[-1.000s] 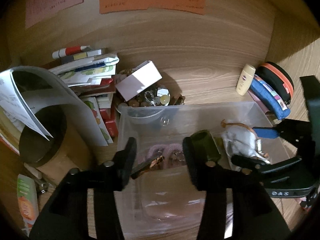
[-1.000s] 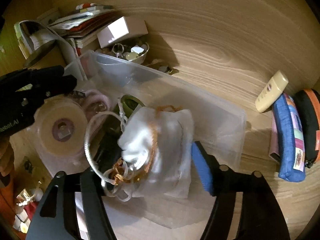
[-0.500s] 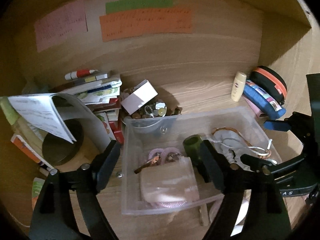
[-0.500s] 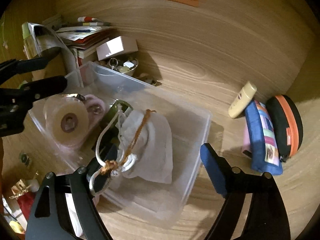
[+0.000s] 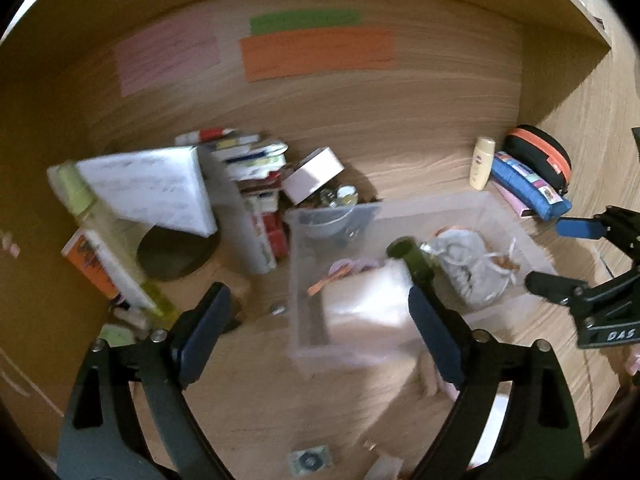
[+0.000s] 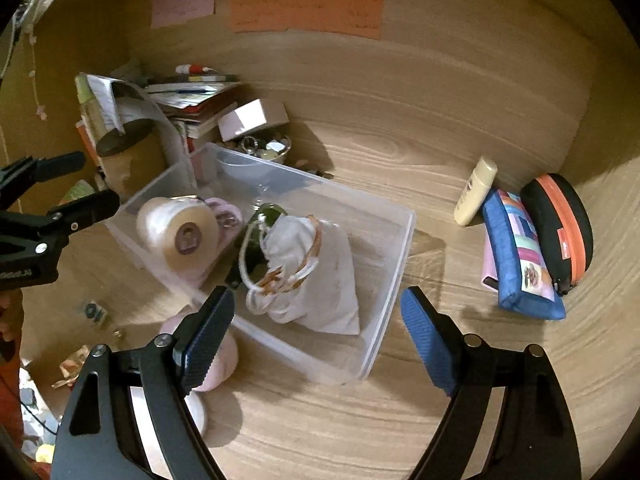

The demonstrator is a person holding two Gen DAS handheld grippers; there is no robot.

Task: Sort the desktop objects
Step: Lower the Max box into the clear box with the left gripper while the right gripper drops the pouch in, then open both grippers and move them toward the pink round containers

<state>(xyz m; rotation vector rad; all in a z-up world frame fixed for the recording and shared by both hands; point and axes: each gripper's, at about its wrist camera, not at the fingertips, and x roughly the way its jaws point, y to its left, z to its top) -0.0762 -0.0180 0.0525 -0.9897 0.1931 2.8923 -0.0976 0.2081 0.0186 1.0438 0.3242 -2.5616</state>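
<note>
In the bin at tabletop centre, tape roll and pouch now lie released; left hand-held gripper still spreading, right hand-held gripper spread, both empty, backed off toward 6 o'clock, so this drop-off looks done.

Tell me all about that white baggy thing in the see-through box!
The white drawstring pouch looks like soft, wrinkled cloth, cinched at its neck by a white cord and an orange-brown string. It lies on its side in the clear plastic bin, neck against a dark green item, near a tape roll. No tool touches it.
</note>
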